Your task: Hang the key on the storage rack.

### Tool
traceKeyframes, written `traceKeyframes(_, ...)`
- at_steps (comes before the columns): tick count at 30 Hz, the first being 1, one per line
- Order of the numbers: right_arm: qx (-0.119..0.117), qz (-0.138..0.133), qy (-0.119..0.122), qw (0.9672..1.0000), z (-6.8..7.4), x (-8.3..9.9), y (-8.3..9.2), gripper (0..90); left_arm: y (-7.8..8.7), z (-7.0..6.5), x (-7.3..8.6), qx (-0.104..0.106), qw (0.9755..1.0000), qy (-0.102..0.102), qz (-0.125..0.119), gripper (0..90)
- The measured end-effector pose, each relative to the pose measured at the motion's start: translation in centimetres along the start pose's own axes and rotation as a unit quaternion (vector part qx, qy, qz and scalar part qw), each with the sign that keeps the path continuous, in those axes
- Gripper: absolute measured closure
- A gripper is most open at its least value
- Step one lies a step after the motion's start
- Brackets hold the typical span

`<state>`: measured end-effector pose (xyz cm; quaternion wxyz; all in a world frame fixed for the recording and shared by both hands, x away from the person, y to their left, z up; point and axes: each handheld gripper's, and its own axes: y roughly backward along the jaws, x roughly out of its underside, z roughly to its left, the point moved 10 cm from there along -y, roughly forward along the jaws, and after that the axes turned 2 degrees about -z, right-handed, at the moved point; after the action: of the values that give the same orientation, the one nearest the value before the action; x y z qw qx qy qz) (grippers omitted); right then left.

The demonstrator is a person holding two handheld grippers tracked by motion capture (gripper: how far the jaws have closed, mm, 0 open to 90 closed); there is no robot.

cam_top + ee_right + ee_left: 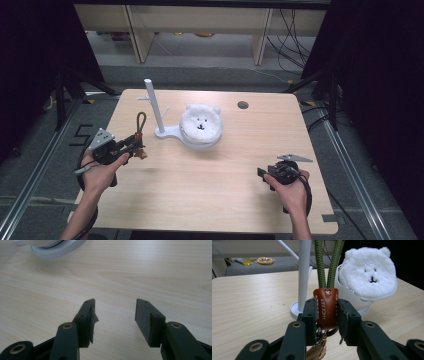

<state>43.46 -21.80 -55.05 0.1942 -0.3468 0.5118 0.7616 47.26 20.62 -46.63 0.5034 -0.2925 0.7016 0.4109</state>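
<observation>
Left claw (325, 315) clamps the keychain (325, 306), its lower end hidden; right claw (115, 315) gapes wide.

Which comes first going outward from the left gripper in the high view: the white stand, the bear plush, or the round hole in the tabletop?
1. White stand, up and to the right of the left gripper.
2. Bear plush, just beyond the stand's post, mid-table.
3. Round hole, far edge, farthest right.

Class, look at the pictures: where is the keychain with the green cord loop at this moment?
The keychain is clamped by its brown leather tab in the left gripper, at the table's left side in the high view, just left of the white stand.
</observation>
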Motion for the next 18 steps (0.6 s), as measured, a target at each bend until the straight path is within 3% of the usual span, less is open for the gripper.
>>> traceKeyframes(18,-0.002,0.006,0.004,1.0,0.0,0.2,0.0,51.1,-0.8,0.3,-1.8,-0.007,0.9999,0.001,-0.016,68.9)
